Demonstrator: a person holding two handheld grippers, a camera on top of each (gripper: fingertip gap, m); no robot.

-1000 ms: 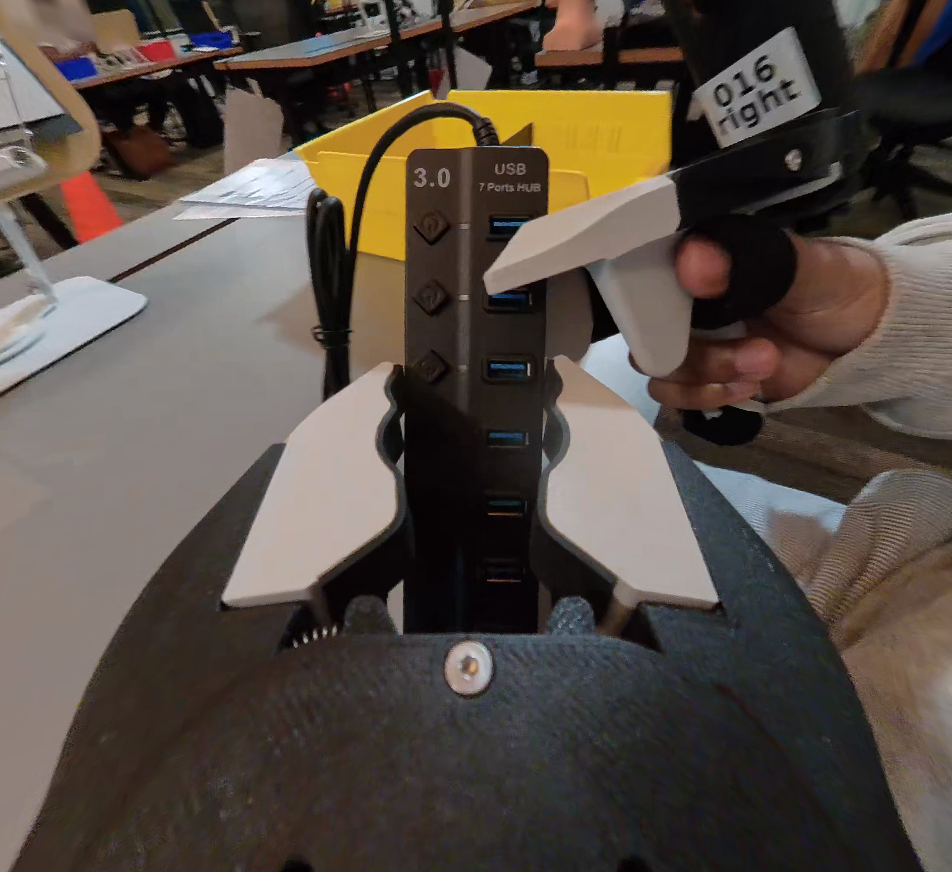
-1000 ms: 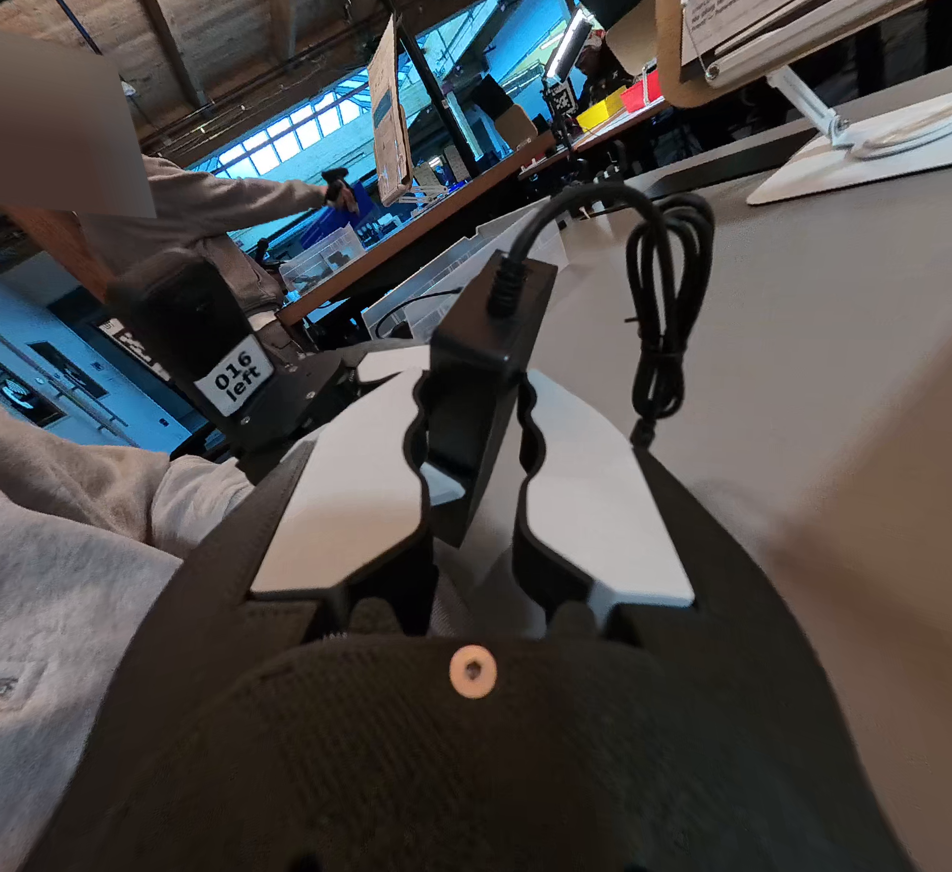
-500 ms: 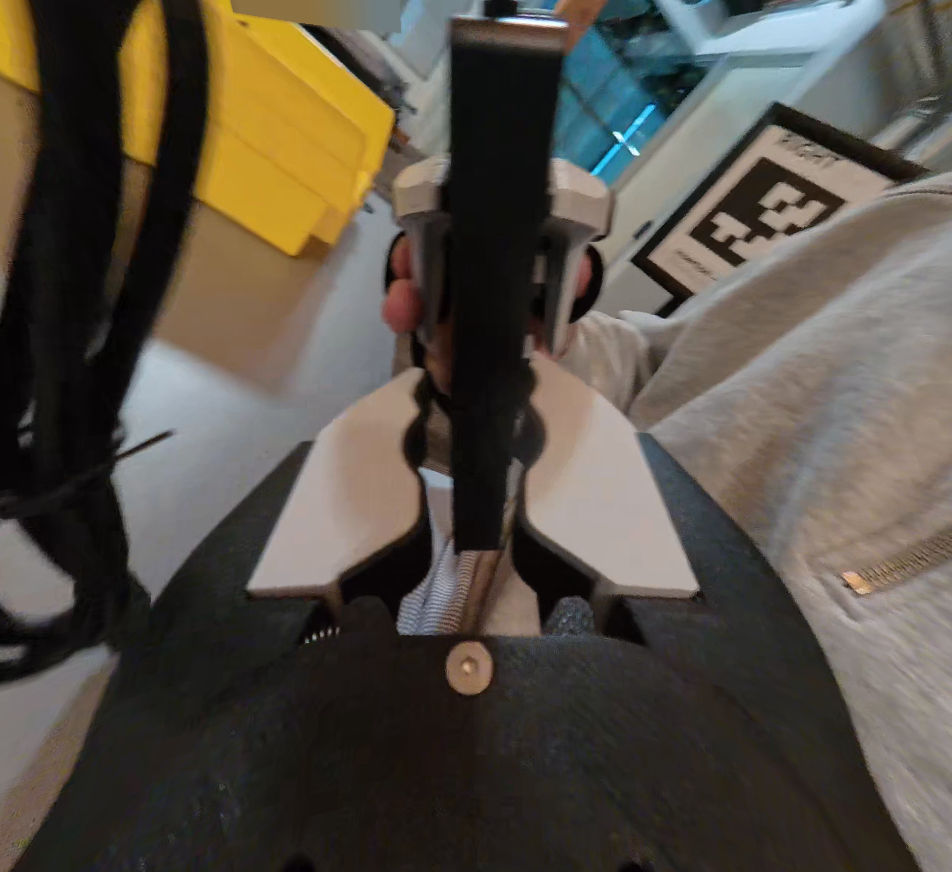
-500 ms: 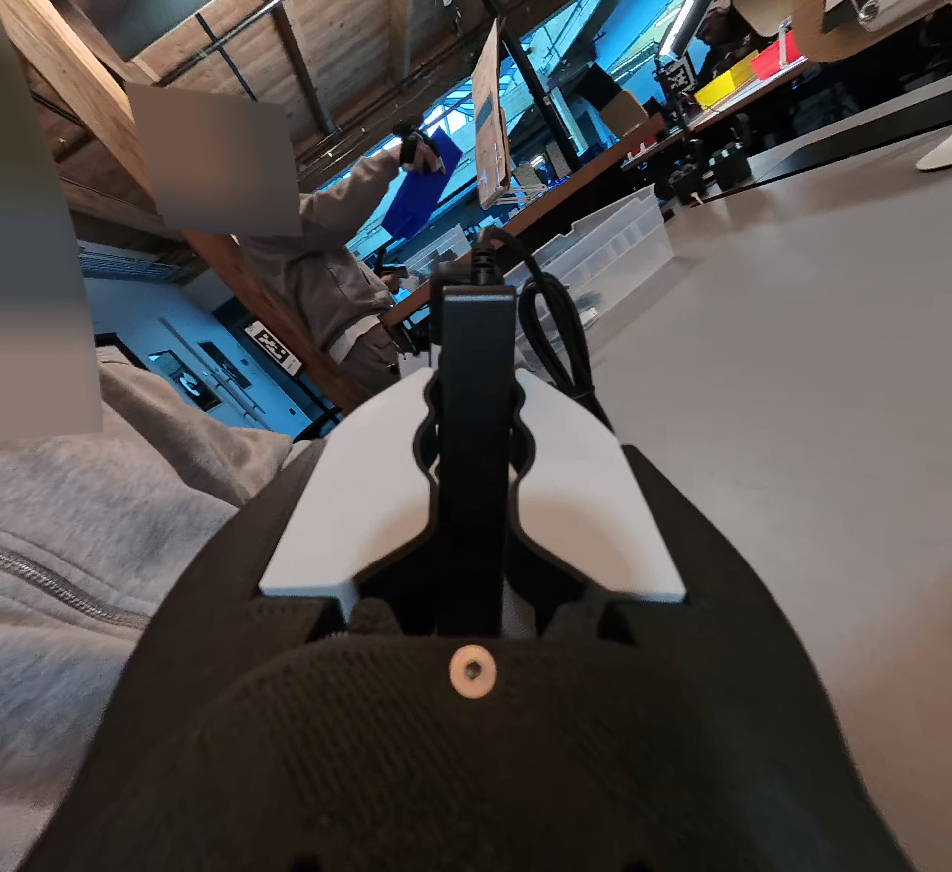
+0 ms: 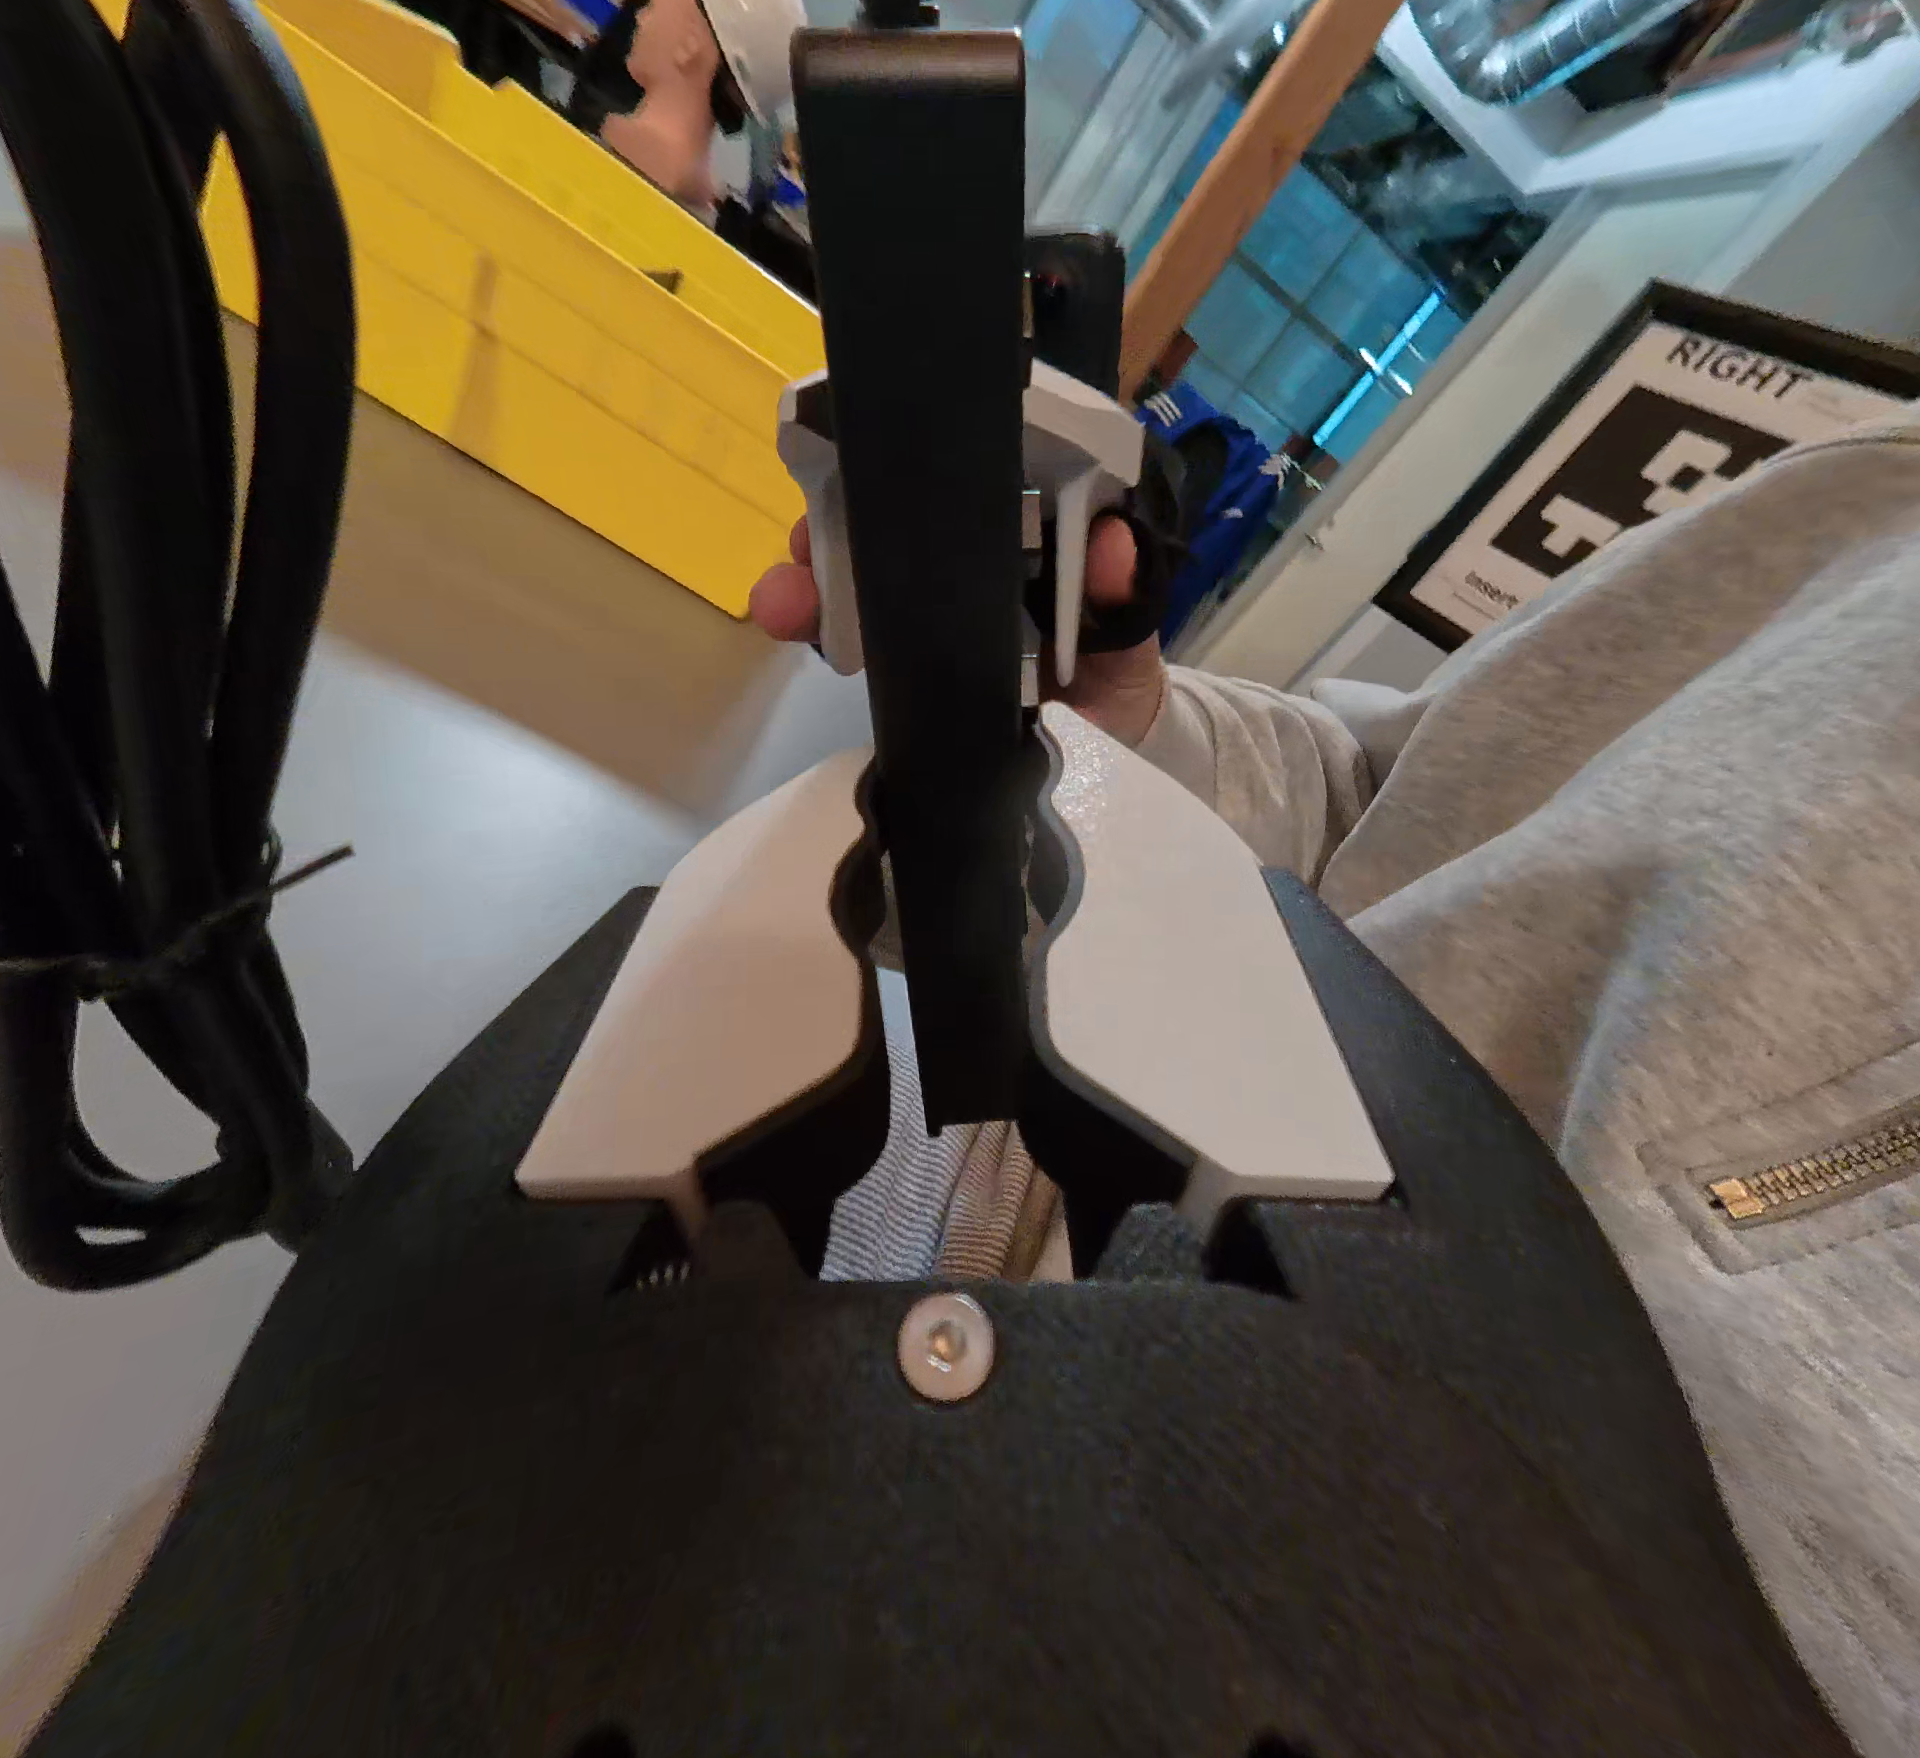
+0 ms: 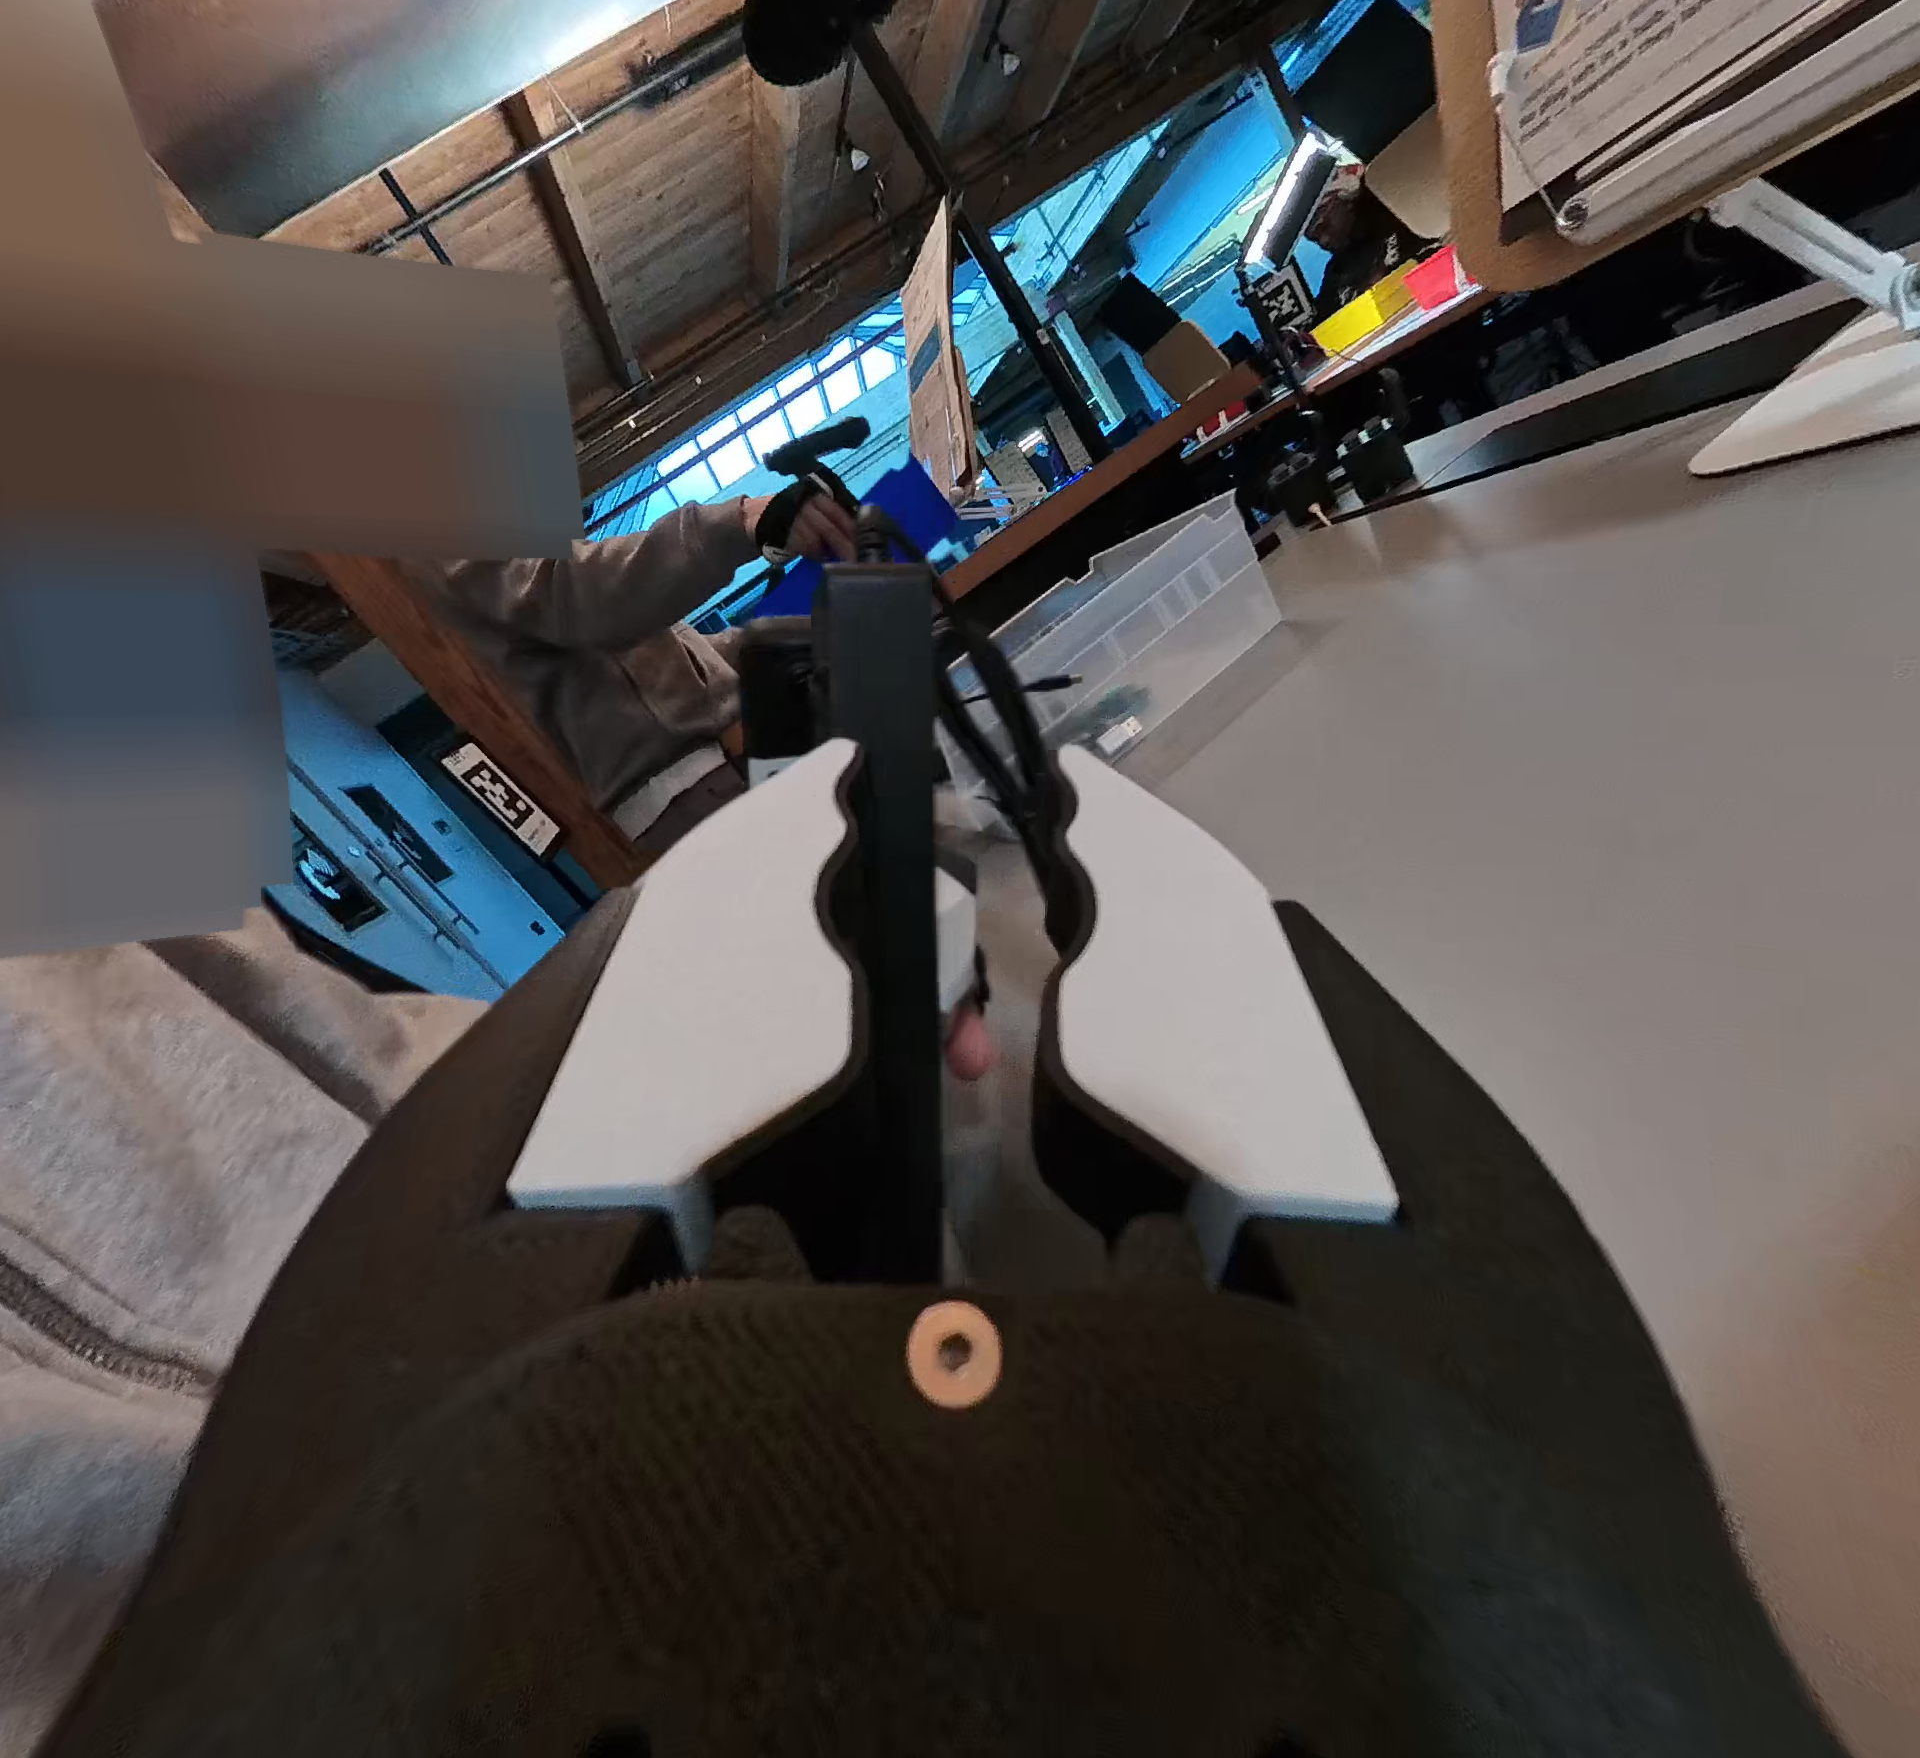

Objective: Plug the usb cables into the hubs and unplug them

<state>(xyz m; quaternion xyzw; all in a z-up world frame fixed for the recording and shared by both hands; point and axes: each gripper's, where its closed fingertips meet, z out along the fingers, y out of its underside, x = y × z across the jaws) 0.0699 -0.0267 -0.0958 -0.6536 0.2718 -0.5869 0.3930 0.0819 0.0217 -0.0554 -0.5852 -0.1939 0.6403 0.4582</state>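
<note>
The left gripper [image 5: 951, 835] keeps the hub [image 5: 920, 513] clamped while the right gripper [image 6: 956, 861] has just widened off it, freeing it for a cable.

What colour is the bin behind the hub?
Yellow bin, best seen in the left wrist view, behind the black hub.

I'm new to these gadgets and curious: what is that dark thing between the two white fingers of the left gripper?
In the left wrist view, the black USB hub, seen edge-on, stands between the left gripper's fingers.

Black USB hub [image 5: 920, 503] edge-on, upright, w/ bundled cable [image 5: 156, 565] hanging beside.
</note>
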